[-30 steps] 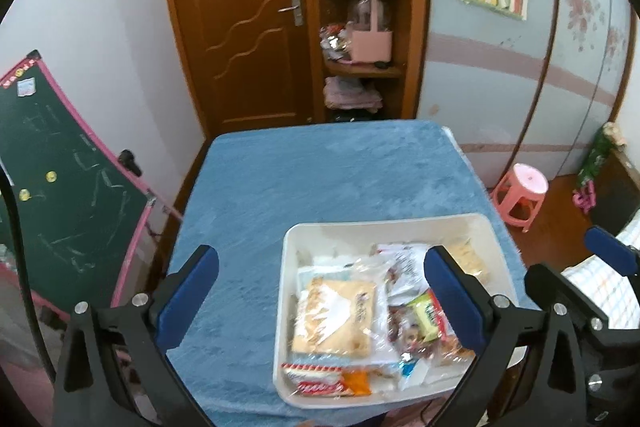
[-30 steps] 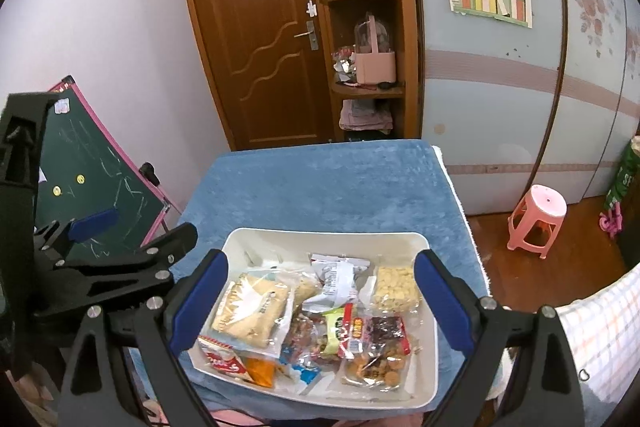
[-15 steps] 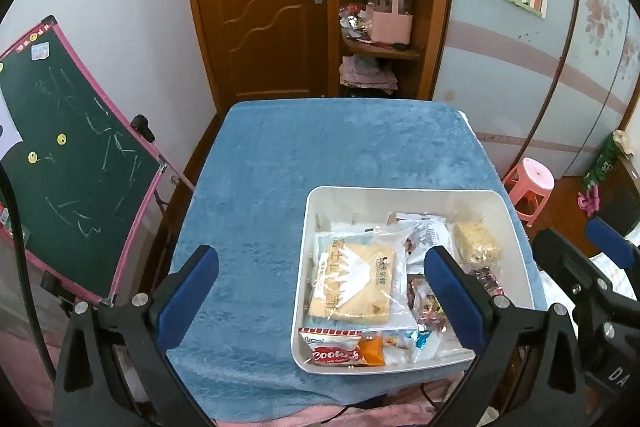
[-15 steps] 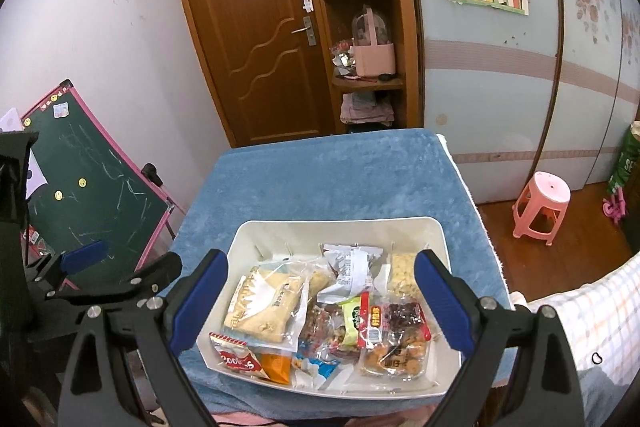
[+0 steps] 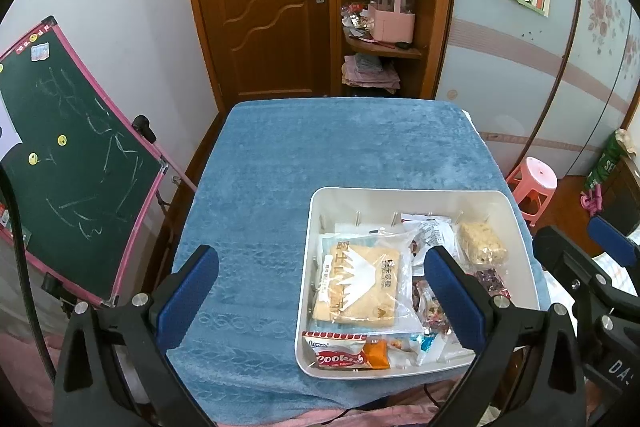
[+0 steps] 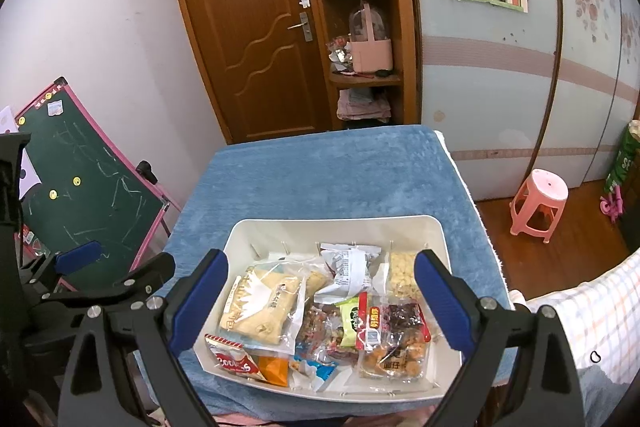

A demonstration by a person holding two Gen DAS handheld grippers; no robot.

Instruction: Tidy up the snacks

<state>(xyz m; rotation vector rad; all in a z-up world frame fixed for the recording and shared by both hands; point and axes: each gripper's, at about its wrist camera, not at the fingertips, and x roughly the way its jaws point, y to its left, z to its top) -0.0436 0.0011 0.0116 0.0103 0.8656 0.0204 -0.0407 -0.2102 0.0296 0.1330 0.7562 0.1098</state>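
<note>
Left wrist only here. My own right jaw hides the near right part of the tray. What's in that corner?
Observer: A clear pack of brown fried snacks lies in the near right corner of the white tray.
Operator: Anything next to it?
Observer: A green packet lies just to its left, among the other wrapped snacks.
Operator: I see only one pad of the right gripper. State?
Observer: The right gripper is open, with its jaws wide apart and nothing between them.
</note>
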